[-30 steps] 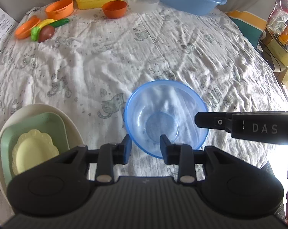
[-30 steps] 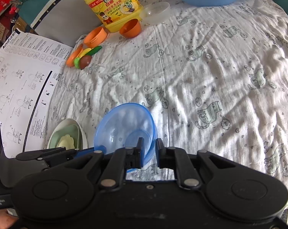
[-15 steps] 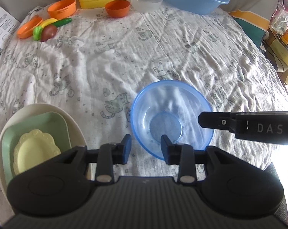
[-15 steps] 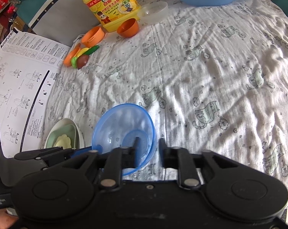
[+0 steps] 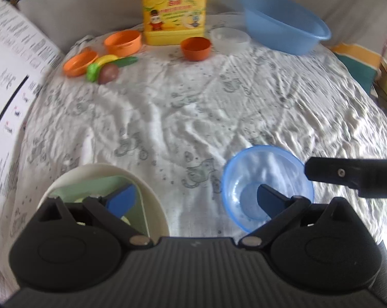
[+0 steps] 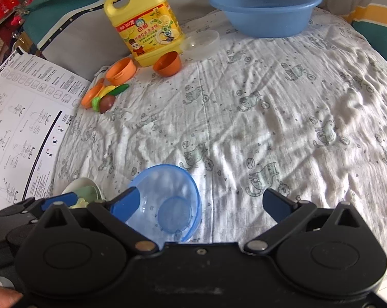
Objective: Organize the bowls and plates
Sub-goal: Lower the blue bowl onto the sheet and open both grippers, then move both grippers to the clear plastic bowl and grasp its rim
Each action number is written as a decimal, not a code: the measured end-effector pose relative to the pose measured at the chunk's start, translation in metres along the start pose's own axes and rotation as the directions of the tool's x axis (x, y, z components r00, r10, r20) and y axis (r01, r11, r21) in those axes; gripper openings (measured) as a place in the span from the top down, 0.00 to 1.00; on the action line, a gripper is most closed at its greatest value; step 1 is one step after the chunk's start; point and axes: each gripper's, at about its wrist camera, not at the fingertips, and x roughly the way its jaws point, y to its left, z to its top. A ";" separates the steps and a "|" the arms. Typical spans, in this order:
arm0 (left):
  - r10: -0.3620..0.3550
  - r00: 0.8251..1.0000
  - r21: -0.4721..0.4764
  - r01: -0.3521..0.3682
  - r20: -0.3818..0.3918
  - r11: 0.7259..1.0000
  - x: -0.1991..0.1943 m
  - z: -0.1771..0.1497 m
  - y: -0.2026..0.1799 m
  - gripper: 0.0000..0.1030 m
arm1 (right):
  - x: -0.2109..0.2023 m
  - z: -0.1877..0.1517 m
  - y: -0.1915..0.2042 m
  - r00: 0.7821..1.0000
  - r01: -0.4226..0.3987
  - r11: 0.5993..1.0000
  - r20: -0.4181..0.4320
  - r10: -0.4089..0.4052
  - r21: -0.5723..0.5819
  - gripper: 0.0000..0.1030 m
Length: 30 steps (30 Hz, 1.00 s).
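A clear blue bowl [image 5: 266,179] sits upright on the white patterned cloth near the front edge; it also shows in the right wrist view [image 6: 165,200]. A stack of plates, a cream plate [image 5: 131,179] holding a green plate [image 5: 96,183], lies to its left. My left gripper [image 5: 197,200] is open wide and empty, with one finger over the plates and the other over the bowl. My right gripper [image 6: 203,204] is open wide and empty, its left finger over the bowl's rim. Its finger reaches in from the right in the left wrist view.
At the back stand a yellow detergent jug [image 6: 144,28], a large blue basin [image 6: 265,5], a clear lid [image 6: 201,41], orange bowls [image 6: 167,64] and toy food [image 6: 106,97]. A printed paper sheet [image 6: 21,128] lies at the left.
Both grippers have opened wide from nearly shut. The right gripper let go of the blue bowl's rim. Both cameras pulled back, so the bowl and plates look smaller.
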 end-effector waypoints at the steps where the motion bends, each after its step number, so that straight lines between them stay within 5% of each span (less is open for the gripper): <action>1: -0.004 1.000 -0.014 0.004 -0.002 1.000 0.000 -0.001 0.003 0.00 | 0.001 0.000 0.000 1.000 0.001 1.000 -0.003 -0.001 0.001 0.00; 16: -0.022 1.000 -0.042 0.023 0.011 0.999 0.001 0.001 0.007 0.00 | -0.001 -0.002 -0.003 1.000 0.017 1.000 0.005 -0.017 0.024 0.00; 30: 0.017 0.995 0.012 -0.018 0.101 1.000 0.004 0.054 0.009 0.00 | -0.002 0.038 -0.017 0.994 0.051 0.996 0.093 -0.057 0.070 0.00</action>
